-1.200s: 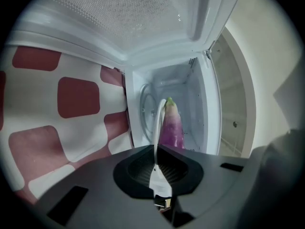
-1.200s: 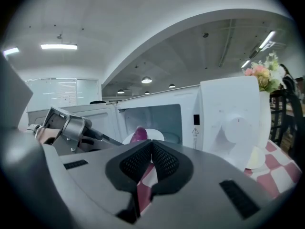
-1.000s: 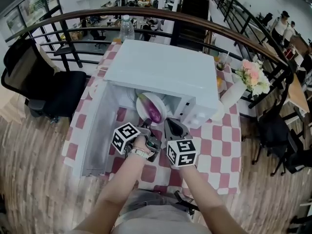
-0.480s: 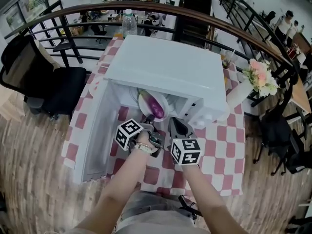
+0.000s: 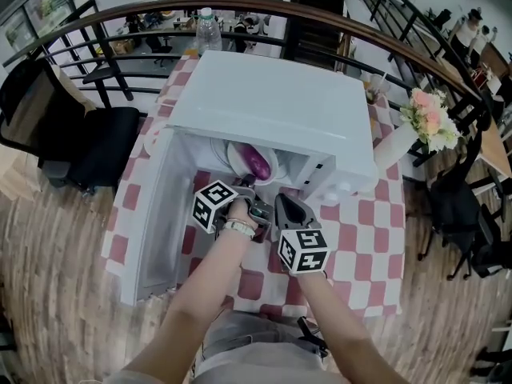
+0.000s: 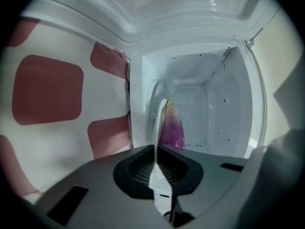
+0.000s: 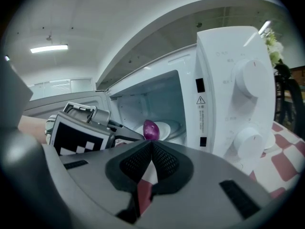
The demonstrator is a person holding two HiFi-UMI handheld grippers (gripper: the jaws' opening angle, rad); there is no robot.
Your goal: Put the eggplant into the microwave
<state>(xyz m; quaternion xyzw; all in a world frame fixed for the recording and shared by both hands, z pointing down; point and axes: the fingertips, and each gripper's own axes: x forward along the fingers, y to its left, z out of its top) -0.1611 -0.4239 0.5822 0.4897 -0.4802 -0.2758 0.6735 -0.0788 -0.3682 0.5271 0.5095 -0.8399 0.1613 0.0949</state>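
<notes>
The white microwave (image 5: 280, 110) stands on the checked table with its door (image 5: 156, 214) swung open to the left. A purple eggplant (image 5: 258, 164) lies on a white plate (image 5: 240, 157) in the mouth of the cavity. My left gripper (image 5: 250, 195) is shut on the plate's near rim. In the left gripper view the plate (image 6: 156, 128) runs edge-on out of the shut jaws, with the eggplant (image 6: 171, 125) on its right side. My right gripper (image 5: 285, 205) hovers just right of the left one, shut with nothing in it. From the right gripper view, the eggplant (image 7: 151, 129) shows inside the cavity.
The red-and-white tablecloth (image 5: 360, 246) spreads around the microwave. A water bottle (image 5: 207, 30) stands behind it and a white vase (image 5: 390, 154) of flowers (image 5: 428, 122) to its right. A black chair (image 5: 88, 146) is at the left, and a curved railing (image 5: 240, 10) lies beyond the table.
My left gripper has pushed the plate with the eggplant further into the microwave. The right gripper has sunk a little beside it.
</notes>
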